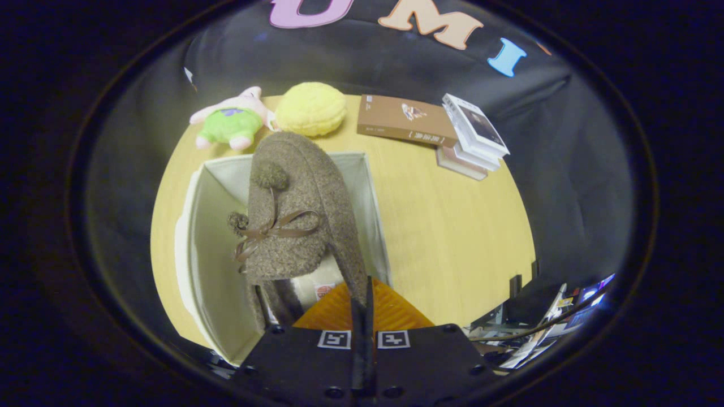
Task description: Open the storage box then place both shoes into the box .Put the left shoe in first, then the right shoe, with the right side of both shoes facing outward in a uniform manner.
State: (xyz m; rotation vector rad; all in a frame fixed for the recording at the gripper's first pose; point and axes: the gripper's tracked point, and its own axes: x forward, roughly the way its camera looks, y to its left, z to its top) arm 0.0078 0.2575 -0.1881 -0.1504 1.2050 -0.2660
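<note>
The gripper (362, 297), jaws clenched on the shoe's (297, 209) rim, risks dropping it outside the box (195, 237).

**Warm light, bowed edges**

My view was evenly lit from above, the wooden table (452, 226) glowing warm yellow without harsh glare. Soft shadow pooled inside the storage box (215, 237). The fisheye bent the table's rim into a curve, the far edges dimmed and smeared, and my fingers (370, 316), pressed together, sat slightly soft.
</note>
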